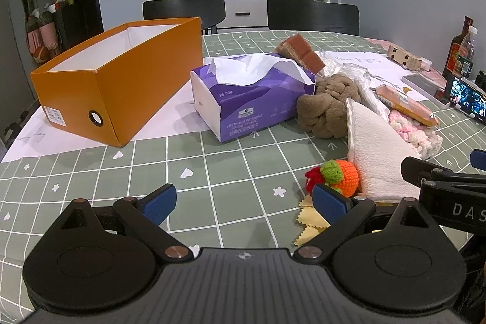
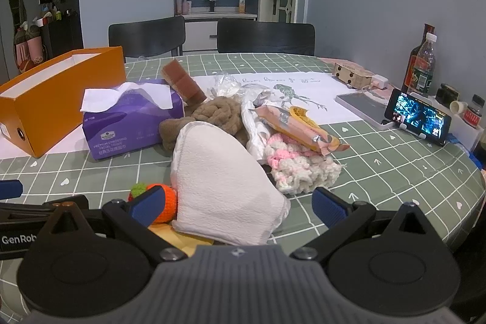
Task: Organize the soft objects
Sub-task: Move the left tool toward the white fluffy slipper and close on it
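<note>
your counter (image 1: 91, 172), under a green checked cloth, carries everything here. at its left stands the orange box (image 1: 121, 87), open at the top, on a white sheet. just right of it lies the purple tissue pack (image 1: 255, 102) with a tissue pulled up from its slot. beside that pack the soft things sit in a heap: a brown plush cloth (image 1: 325, 108) touching the pack, a brown sponge (image 1: 303, 50) leaning behind it, a white folded cloth (image 2: 224, 187) in front, and a pink-and-white knitted piece (image 2: 303, 169) with a snack packet (image 2: 300, 126) lying across it. a small orange crochet toy (image 1: 346, 176) rests against the near edge of the white cloth. your left claw (image 1: 244, 199) is spread wide over bare cloth, holding nothing, its right finger just in front of the crochet toy. your right claw (image 2: 238, 208) is spread wide too, pinching nothing; the near end of the white cloth lies between its fingers, and you cannot tell whether either pad touches it.
</note>
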Motion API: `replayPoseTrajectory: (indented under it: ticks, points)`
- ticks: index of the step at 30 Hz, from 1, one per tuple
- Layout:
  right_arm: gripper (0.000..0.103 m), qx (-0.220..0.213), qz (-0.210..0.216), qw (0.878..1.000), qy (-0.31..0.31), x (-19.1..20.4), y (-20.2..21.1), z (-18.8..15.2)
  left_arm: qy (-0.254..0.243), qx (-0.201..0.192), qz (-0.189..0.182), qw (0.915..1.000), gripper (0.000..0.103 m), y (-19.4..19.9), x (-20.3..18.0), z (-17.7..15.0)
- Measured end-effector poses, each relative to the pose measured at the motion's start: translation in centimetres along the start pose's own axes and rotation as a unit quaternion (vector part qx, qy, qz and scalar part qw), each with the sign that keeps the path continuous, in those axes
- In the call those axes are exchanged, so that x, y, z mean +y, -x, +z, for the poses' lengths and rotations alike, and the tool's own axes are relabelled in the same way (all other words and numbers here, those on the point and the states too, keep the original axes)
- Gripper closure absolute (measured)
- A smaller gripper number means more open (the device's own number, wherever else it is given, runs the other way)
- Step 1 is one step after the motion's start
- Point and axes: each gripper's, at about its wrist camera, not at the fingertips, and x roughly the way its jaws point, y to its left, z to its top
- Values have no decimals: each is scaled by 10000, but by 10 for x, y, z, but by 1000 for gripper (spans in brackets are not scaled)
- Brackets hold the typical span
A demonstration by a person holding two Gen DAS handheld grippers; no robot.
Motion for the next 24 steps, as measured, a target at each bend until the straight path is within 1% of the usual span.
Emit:
replayPoseTrajectory:
  ticks: [5, 9, 11, 14, 16, 18, 20, 22, 24]
  points:
    - [2, -72, 146, 9998, 146, -3, 1, -2, -20, 19, -136, 9999, 0, 2, 0, -3]
    - [2, -180, 529, 9974, 465, -11, 1, -3, 167, 146, -417, 9989, 0, -3, 4, -3]
    - [2, -263, 697, 9948, 688, -12, 3, -2, 197, 187, -488, 9984, 0, -6, 4, -4]
    - [2, -236, 1109, 9868, 1156, -15, 6, 4, 124, 161, -593, 9980, 0, -8, 0, -4]
    - [2, -200, 1330, 9821, 1319, -18, 9, 11, 138, 131, -709, 9973, 0, -9, -1, -4]
    - [2, -233, 1416, 9766, 1599, -19, 13, 18, 134, 165, -771, 9968, 0, -11, -4, -4]
    - [3, -206, 1432, 9699, 1959, -19, 16, 23, 28, 241, -812, 9964, 0, -14, -8, -5]
    - [3, -45, 1528, 9626, 2235, -20, 15, 28, -124, 294, -839, 9960, 0, -15, -14, -7]
    - [3, 115, 1643, 9572, 2379, -24, 14, 34, -210, 325, -928, 9949, 0, -13, -19, -8]
